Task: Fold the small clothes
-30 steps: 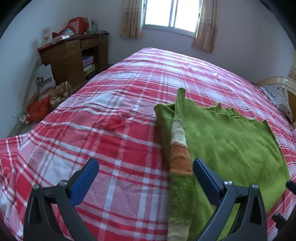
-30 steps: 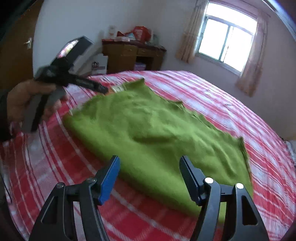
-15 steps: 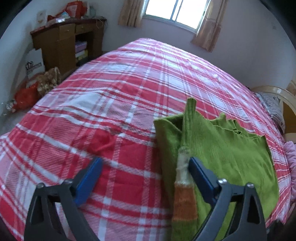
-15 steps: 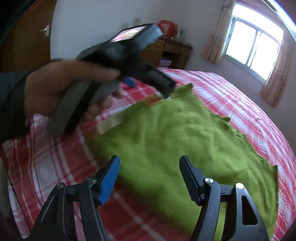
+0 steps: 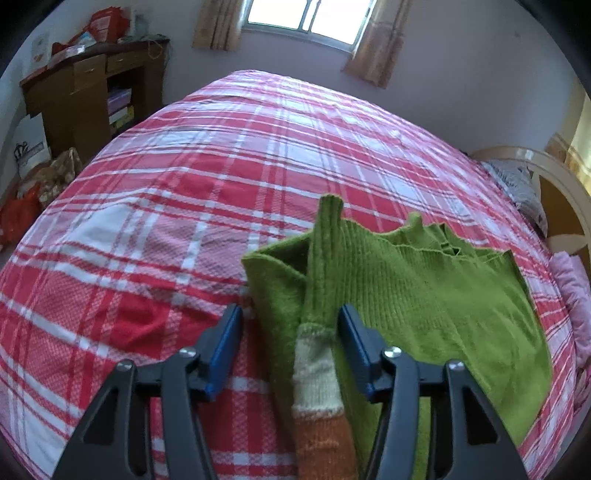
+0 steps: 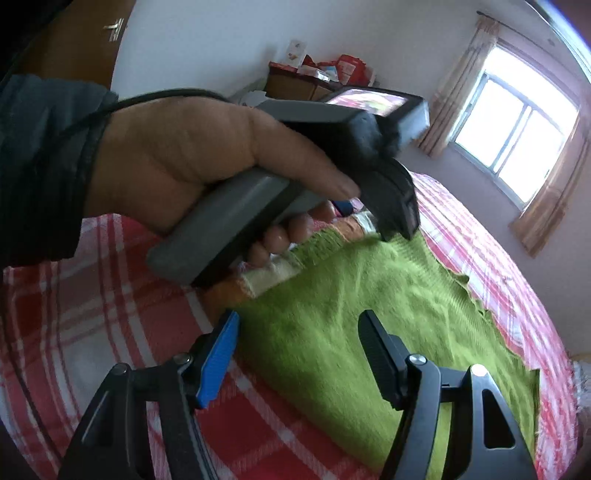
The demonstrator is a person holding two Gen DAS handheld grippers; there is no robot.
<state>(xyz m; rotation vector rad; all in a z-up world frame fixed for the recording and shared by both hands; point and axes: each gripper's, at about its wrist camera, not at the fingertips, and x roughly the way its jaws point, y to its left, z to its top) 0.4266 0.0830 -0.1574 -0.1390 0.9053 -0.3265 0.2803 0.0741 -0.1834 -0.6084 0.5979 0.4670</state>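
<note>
A green knit sweater (image 5: pixel 424 288) lies spread on the red plaid bed (image 5: pixel 221 166). Its sleeve (image 5: pixel 317 354), with cream and orange bands, is folded over the body along the left edge. My left gripper (image 5: pixel 290 332) is open, its jaws on either side of the sleeve, just above it. In the right wrist view the sweater (image 6: pixel 369 332) fills the middle. My right gripper (image 6: pixel 299 343) is open and empty over the sweater's near edge. The hand holding the left gripper (image 6: pixel 388 206) is close in front of it.
A wooden desk (image 5: pixel 92 92) with clutter stands at the far left by the wall. Bags (image 5: pixel 22 206) lie on the floor beside the bed. A window (image 5: pixel 306 22) is behind. A pillow (image 5: pixel 517 184) and headboard (image 5: pixel 554 177) are at the right.
My left gripper has moved forward and down over the sleeve, and its jaws have narrowed. My right gripper has moved left along the sweater's edge, closer to the left hand.
</note>
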